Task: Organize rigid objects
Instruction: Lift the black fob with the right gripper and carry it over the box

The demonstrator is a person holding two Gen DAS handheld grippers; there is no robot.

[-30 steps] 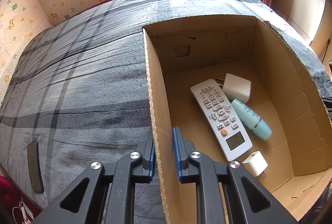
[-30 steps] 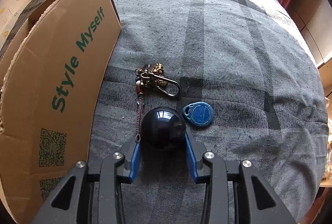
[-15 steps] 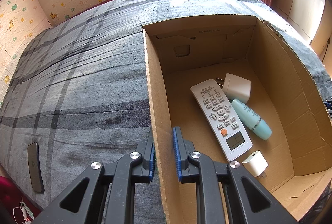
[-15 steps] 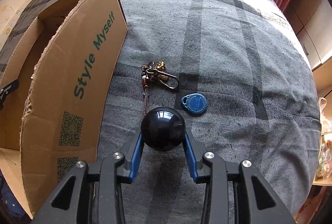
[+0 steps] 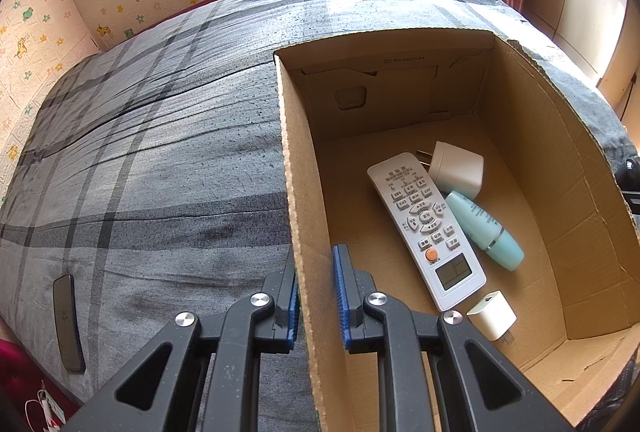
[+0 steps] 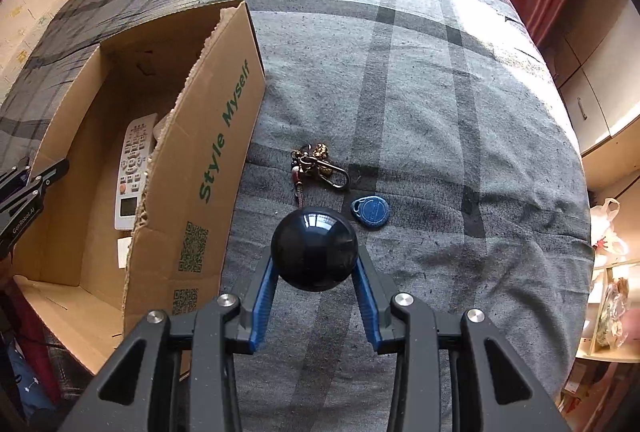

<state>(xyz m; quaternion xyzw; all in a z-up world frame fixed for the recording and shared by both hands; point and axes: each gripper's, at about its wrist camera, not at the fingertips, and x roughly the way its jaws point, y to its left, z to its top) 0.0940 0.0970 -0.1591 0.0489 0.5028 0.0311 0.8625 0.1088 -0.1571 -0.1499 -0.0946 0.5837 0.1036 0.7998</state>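
My left gripper is shut on the left wall of the open cardboard box, one finger outside and one inside. In the box lie a white remote, a white plug adapter, a teal tube and a small white charger cube. My right gripper is shut on a glossy black ball, held above the grey plaid bed to the right of the box. A keychain and a blue key fob lie on the bed beyond the ball.
A dark flat phone-like object lies near the bed's left front edge. The left gripper's body shows at the left edge of the right wrist view. A cabinet and shelves with bags stand right of the bed.
The right gripper has risen with the black ball, so the bed and keychain look farther off and the box's inside has come into view. The left gripper has kept still.
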